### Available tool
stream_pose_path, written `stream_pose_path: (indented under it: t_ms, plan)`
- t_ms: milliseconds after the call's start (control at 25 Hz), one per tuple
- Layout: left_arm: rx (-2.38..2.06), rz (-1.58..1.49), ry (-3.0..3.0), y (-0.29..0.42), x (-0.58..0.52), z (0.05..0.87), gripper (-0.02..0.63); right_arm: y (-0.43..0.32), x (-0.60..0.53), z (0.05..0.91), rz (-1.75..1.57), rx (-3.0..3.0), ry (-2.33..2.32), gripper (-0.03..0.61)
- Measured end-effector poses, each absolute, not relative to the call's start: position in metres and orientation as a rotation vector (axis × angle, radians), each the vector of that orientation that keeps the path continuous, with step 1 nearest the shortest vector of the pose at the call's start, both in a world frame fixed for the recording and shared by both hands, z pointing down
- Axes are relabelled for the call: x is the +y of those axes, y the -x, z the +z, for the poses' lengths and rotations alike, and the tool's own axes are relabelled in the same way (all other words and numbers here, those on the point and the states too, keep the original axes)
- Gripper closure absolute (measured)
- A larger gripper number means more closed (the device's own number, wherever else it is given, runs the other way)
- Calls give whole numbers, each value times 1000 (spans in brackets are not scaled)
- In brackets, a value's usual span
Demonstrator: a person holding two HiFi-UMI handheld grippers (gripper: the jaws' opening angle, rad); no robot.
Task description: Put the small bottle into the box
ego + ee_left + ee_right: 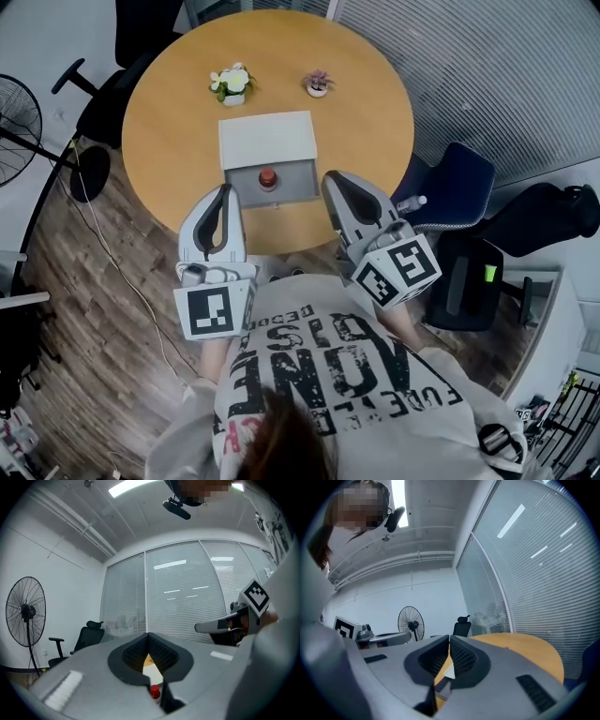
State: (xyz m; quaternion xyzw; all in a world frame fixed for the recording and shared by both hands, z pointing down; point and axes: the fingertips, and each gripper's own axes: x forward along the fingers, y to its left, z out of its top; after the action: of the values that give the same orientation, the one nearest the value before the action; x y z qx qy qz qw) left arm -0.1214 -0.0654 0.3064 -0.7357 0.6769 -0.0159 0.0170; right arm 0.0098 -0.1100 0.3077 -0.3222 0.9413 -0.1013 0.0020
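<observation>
Grey left gripper (223,193) hovers just left of the box (267,141), jaws pressed together, gripping nothing. Red-capped small bottle (268,177) sits inside the box, in its open front compartment. Right gripper (336,181), just right of the box, jaws closed too, empty.

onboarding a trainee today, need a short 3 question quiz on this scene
1. True or false: the small bottle stands in the open part of the white box.
2. Multiple choice: the left gripper and right gripper are A) both shut and empty, B) both open, C) both gripping the bottle.
3. What stands on the round table beyond the box?
Key: 1 true; 2 A; 3 two small potted plants.
</observation>
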Motion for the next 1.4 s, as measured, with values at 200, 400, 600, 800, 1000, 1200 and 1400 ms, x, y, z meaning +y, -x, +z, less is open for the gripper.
stream_pose_path:
  t_ms: [200, 400, 600, 800, 1000, 1200, 1400]
  plan:
    - [2095, -62, 2302, 118, -73, 310, 604, -11, -115, 313, -332, 2962, 1021, 563]
    - [2110, -64, 2305, 118, -74, 312, 604, -9, -117, 316, -340, 2976, 1010, 563]
    - [2120, -74, 2319, 118, -76, 315, 604, -7, -118, 321, -361, 2987, 1000, 563]
    - [2132, -78, 2315, 120, -74, 316, 604, -6, -118, 321, -364, 2986, 996, 563]
    - [2133, -80, 2316, 119, -74, 317, 604, -8, -119, 321, -368, 2979, 1003, 563]
    - [2132, -76, 2317, 117, -72, 317, 604, -11, -118, 321, -367, 2974, 1010, 563]
    - [2133, -68, 2314, 116, -73, 316, 604, -12, -119, 321, -367, 2973, 1013, 563]
